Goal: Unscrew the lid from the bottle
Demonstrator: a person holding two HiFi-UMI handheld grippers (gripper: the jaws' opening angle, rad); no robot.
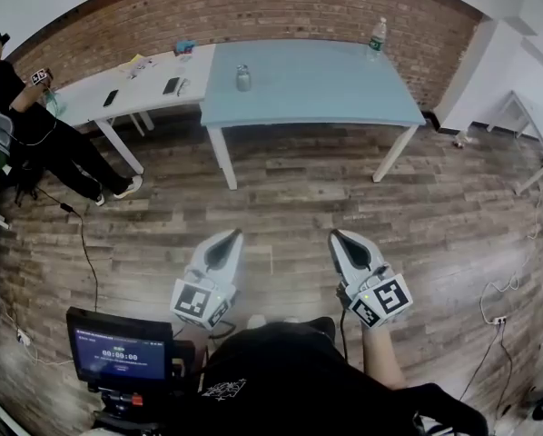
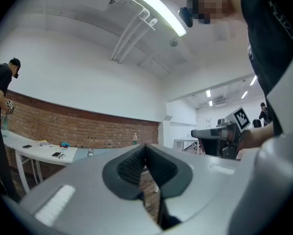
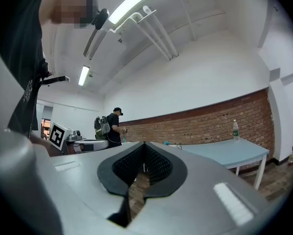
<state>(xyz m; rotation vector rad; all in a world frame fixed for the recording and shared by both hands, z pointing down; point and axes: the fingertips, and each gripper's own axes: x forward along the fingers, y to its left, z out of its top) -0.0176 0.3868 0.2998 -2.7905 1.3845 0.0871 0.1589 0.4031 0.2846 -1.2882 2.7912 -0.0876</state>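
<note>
The bottle [image 1: 243,78] that I take as my target stands upright on the blue table [image 1: 326,98], in its left half and apart from everything else. It looks capped, though the lid [image 1: 243,67] is too small from here to read properly. A taller water bottle [image 1: 378,34] stands at the table's far right corner. I can't rule out that it is the one meant, and it too seems capped.

By my reckoning nothing of the job is done. Both grippers hang over bare wooden floor [image 1: 290,198], well short of the table. The left gripper [image 1: 228,240] has its jaws pressed together with nothing between them; in its own view only floor shows through the slit below the pads. The right gripper [image 1: 341,242] is the same, closed tight and empty. Both point level, toward the table.

Everything is left to do: walk up to the table, open the jaws, hold the body with one gripper, clamp the lid with the other, and turn it off. The white table [image 1: 135,84] beside it, and the person [image 1: 22,125] seated at its end, are off my line of approach.
</note>
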